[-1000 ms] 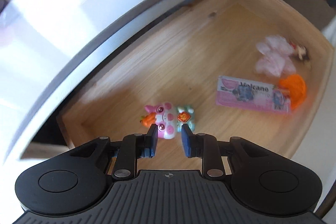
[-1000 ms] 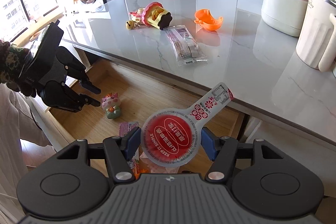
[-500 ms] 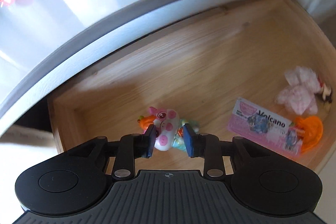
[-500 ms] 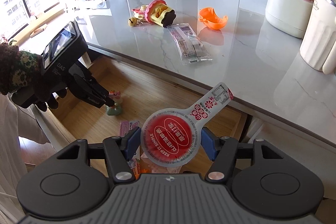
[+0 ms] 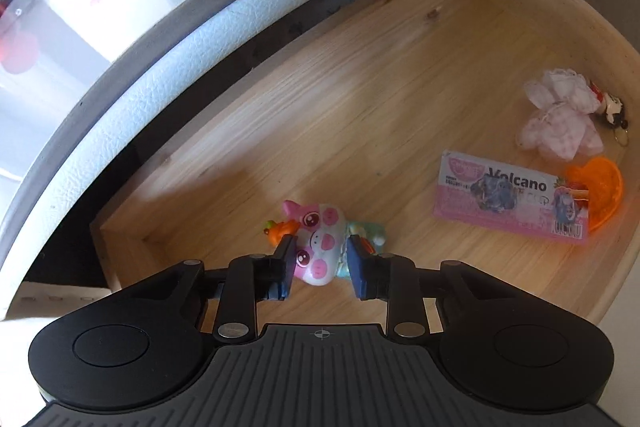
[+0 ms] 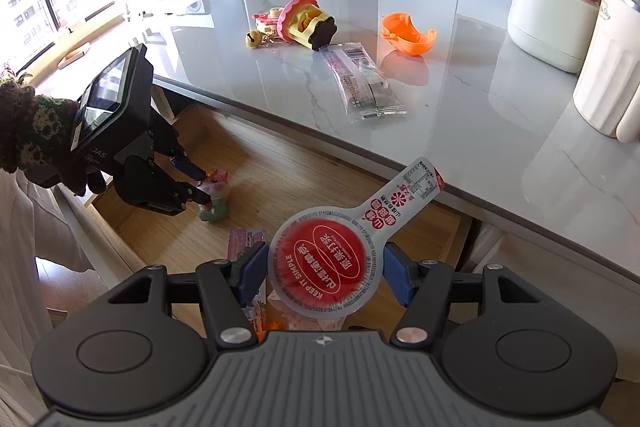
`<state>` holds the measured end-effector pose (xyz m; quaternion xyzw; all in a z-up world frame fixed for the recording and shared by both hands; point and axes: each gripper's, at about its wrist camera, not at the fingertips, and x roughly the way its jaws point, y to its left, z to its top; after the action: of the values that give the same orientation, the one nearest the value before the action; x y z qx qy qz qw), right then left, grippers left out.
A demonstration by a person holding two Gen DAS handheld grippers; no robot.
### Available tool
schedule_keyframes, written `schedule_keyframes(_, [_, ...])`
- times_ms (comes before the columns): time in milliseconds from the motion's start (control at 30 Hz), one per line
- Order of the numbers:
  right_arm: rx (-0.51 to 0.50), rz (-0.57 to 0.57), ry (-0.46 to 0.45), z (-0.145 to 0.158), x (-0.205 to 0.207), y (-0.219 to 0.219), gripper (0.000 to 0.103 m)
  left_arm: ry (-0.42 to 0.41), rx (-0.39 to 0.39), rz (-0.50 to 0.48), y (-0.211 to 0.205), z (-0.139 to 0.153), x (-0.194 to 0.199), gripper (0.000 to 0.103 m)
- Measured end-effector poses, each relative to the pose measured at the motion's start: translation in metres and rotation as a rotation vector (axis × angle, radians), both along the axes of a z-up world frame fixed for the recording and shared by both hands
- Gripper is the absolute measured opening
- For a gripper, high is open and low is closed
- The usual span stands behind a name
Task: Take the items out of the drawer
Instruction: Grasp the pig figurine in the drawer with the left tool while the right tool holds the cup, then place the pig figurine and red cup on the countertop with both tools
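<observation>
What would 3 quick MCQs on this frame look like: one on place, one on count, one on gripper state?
1. Where is the pig figurine?
A. On the marble countertop
B. In the open wooden drawer, between the left gripper's fingers
C. In the right gripper

2. How many orange half-shells show in all?
A. One
B. Two
C. Four

3. What state is the right gripper in?
A. Shut on the round red-lidded snack pack
B. Open and empty
C. Shut on the pink Volcano packet

Key: 1 B, the pig stands on the drawer floor with a finger on each side. 2 B, one orange half-shell lies in the drawer, another orange half-shell on the countertop. 3 A, both pads press the pack's edges.
</observation>
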<state>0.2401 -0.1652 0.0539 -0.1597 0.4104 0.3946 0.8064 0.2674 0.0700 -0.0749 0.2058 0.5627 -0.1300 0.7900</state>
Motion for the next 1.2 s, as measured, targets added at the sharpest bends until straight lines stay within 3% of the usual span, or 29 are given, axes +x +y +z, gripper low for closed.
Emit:
schedule_keyframes(100, [-0.008, 0.004, -0.001, -0.001, 0.000, 0.002, 0.062, -0.015, -0.074, 0.005, 0.005, 0.004, 0.007, 0.042])
schedule_keyframes(200, [-0.011, 0.003, -0.003, -0.001, 0.000, 0.002, 0.062, -0.011, -0.082, 0.011, 0.003, 0.000, 0.012, 0.061])
schedule_keyframes(267, [-0.012, 0.000, -0.003, -0.001, 0.000, 0.002, 0.062, 0.004, -0.079, -0.003, 0.000, -0.003, 0.014, 0.080])
schedule_keyframes(300, [-0.014, -0.001, -0.002, -0.002, 0.000, 0.001, 0.062, 0.010, -0.061, -0.008, -0.002, -0.005, 0.014, 0.082])
schedule_keyframes(367, [-0.016, -0.001, -0.004, -0.002, -0.001, 0.001, 0.062, 0.012, -0.021, -0.008, -0.004, -0.008, 0.015, 0.083])
schedule_keyframes(500, [-0.013, -0.001, -0.009, -0.002, -0.001, 0.000, 0.062, 0.016, -0.019, 0.024, 0.004, -0.006, 0.017, 0.080])
schedule_keyframes(533, [-0.012, -0.001, -0.009, -0.002, 0.000, 0.000, 0.062, 0.016, -0.005, 0.020, 0.007, -0.006, 0.017, 0.075])
schedule_keyframes(600, [-0.014, 0.001, -0.012, -0.002, 0.000, 0.000, 0.062, 0.003, 0.068, 0.002, 0.009, -0.006, 0.016, 0.053])
schedule_keyframes(633, [-0.016, 0.003, -0.014, -0.003, 0.000, 0.001, 0.062, 0.012, 0.068, -0.007, 0.012, -0.005, 0.016, 0.052])
schedule_keyframes(767, [-0.022, 0.005, -0.024, -0.003, 0.000, 0.001, 0.062, 0.054, -0.007, 0.037, 0.027, 0.014, 0.013, 0.049])
schedule_keyframes(867, [-0.027, 0.006, -0.016, -0.002, -0.003, 0.000, 0.062, 0.043, -0.087, -0.049, 0.020, 0.050, -0.010, 0.048])
schedule_keyframes(933, [-0.018, 0.018, 0.013, 0.001, -0.009, 0.000, 0.062, 0.019, -0.187, -0.113, 0.003, 0.083, -0.033, 0.048])
schedule_keyframes(1000, [-0.001, 0.032, 0.069, 0.003, -0.018, 0.000, 0.062, -0.058, -0.301, -0.149, -0.023, 0.122, -0.057, 0.048])
schedule_keyframes(1100, [-0.005, 0.057, 0.071, 0.009, -0.033, 0.006, 0.062, -0.296, -0.417, -0.122, -0.025, 0.175, -0.075, 0.049])
schedule_keyframes(1133, [-0.010, 0.062, 0.055, 0.012, -0.036, 0.009, 0.062, -0.402, -0.444, -0.082, -0.018, 0.190, -0.072, 0.049])
schedule_keyframes(1200, [-0.017, 0.058, 0.020, 0.022, -0.036, 0.018, 0.062, -0.558, -0.422, 0.003, -0.002, 0.194, -0.057, 0.050])
